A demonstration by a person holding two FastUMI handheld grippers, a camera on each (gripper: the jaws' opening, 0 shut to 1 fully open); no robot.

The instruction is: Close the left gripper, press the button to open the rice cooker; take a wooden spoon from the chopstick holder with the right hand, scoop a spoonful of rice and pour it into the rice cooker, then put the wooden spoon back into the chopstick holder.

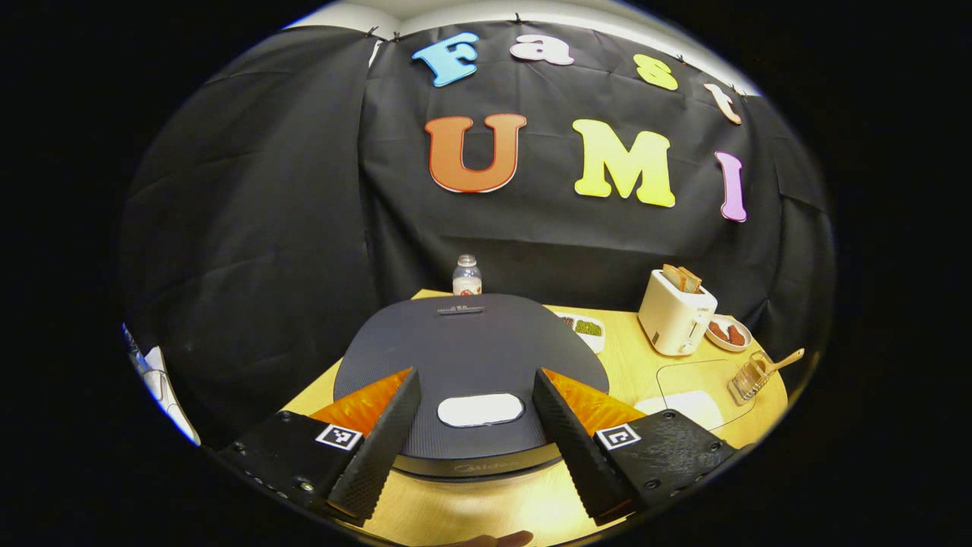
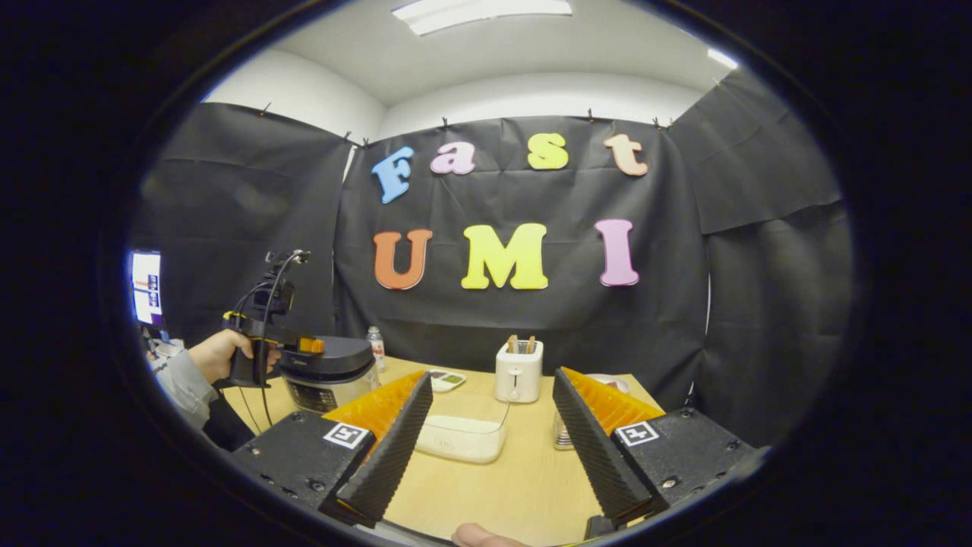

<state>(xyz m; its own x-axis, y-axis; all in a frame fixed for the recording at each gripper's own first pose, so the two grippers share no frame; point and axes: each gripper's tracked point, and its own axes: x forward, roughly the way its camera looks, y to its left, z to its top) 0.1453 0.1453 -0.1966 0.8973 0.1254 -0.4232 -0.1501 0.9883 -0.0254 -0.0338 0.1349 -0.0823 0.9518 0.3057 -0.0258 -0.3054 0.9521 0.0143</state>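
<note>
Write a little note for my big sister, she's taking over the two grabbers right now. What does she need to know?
Left gripper: open, hovering over the round dark-grey rice cooker, its fingers either side of the white oval button. Lid is shut.
Right gripper: open, holding nothing, above the light wooden table, facing the clear plastic container of white rice.
Wooden spoon sits in the clear chopstick holder, near the white toaster.
Done: nothing yet.
Left: close the left gripper, press the button, fetch the spoon, scoop rice into the cooker, return the spoon.
</note>
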